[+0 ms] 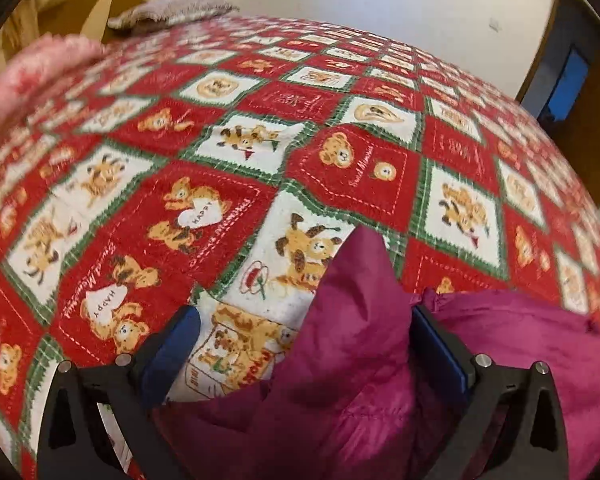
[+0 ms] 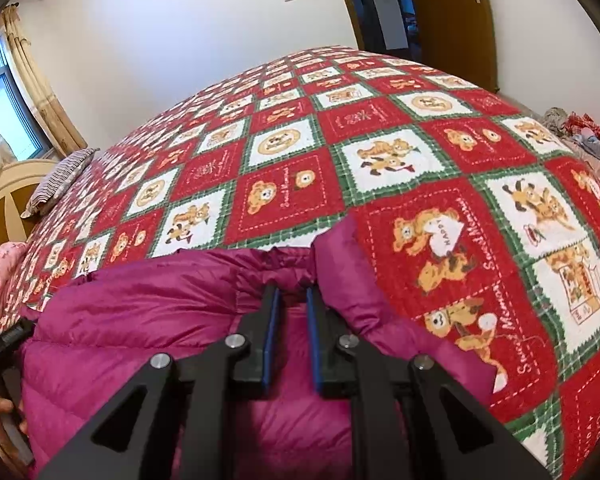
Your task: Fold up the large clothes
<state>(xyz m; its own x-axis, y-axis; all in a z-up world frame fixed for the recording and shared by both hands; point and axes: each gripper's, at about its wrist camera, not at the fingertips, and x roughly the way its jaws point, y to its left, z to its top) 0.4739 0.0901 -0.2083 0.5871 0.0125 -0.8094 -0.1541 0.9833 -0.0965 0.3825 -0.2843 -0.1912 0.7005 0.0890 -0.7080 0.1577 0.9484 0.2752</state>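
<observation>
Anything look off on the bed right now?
Nothing damaged or spilled. The magenta jacket is bunched at the near edge of the bear-print bedspread, one corner sticking up, not flat yet.

Puffer jacket, magenta: lower part cut off by the bottom edge beneath the right gripper; collar fold hides that gripper's fingertips.
Pink cloth, far left beyond the left gripper: blurred, kind unclear.
Hand, left of the right gripper: cropped at the frame edge.
Clothes pile, far right: too small to identify.
</observation>
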